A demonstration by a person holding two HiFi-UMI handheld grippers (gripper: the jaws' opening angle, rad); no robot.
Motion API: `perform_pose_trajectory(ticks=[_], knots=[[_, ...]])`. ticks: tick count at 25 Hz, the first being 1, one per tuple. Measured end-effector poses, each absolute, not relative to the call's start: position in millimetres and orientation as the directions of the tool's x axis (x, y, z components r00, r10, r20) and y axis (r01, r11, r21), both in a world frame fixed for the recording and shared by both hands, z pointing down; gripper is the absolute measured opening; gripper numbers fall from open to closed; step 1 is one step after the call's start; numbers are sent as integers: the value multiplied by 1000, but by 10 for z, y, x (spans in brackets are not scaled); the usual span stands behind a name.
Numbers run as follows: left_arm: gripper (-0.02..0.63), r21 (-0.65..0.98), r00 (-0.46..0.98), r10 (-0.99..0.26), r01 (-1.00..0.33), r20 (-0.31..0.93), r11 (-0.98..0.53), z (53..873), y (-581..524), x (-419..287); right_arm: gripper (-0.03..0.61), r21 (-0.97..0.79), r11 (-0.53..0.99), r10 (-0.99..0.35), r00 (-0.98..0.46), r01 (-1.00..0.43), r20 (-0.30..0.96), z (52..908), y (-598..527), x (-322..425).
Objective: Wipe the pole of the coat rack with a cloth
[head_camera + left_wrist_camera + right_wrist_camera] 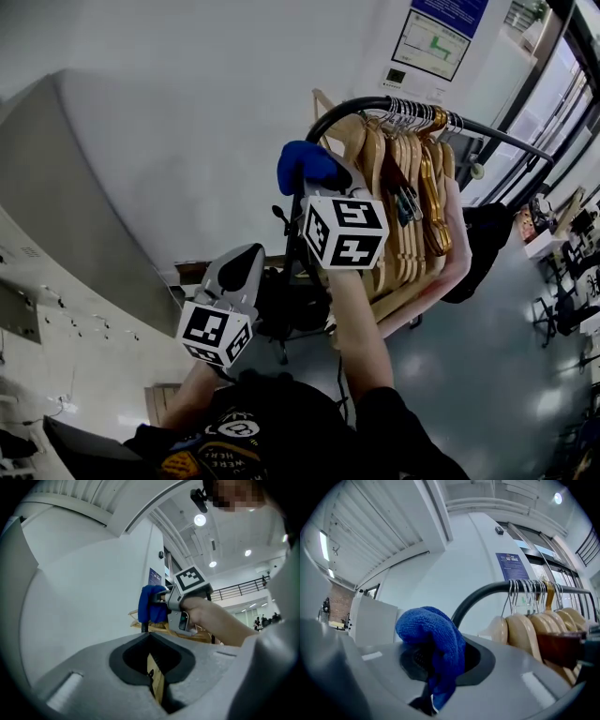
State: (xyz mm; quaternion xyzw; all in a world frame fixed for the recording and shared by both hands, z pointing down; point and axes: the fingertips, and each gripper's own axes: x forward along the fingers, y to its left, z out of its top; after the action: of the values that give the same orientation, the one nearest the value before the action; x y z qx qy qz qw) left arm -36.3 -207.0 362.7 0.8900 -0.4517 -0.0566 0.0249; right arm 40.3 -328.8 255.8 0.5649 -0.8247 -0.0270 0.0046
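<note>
head: looks down | gripper views: tilted up | shared: coat rack (361, 103)

Your right gripper (323, 183) holds the cloth (302, 164) in its jaws near the pole's (352, 106) bent end. Hangers (412, 187) hang on the pole to its right. Your left gripper (239, 272) sits lower left.

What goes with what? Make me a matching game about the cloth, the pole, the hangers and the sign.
Things:
1. cloth
2. pole
3. hangers
4. sign

Matches:
a. on the wall
b. wooden, hooked over the pole
c. blue, pinched in the right gripper
d. dark and bent

Pairs: 1-c, 2-d, 3-b, 4-a
</note>
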Motion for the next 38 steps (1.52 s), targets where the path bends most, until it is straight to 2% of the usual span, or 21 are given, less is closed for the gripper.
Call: perform_pose_trajectory(ticks=[6,13,21,31,38], knots=[[3,100,599,-798,-791,-71,-603,3652,-2048,-332,74,-28,393,-919,-393,-919,1,2400,-3332,418],[3,106,612,-788,-781,-69,-616,3650,-2080,-316,63,-19,353,-936,-352,-936,-31,2454,-3283,380],[3,121,609,-792,-783,-51,-610,3743,-2111,-389,63,-41,320,-946,-322,-946,33,3124,-3236,396],[4,129,581,-813,-804,-39,-581,3800,-2117,-540,64,64,295,-951,-286,-953,121,3919,-3189,425],[3,132,574,-818,-809,-27,-572,3843,-2120,-553,66,34,267,-963,-266,-963,44,3894,-3148,496]])
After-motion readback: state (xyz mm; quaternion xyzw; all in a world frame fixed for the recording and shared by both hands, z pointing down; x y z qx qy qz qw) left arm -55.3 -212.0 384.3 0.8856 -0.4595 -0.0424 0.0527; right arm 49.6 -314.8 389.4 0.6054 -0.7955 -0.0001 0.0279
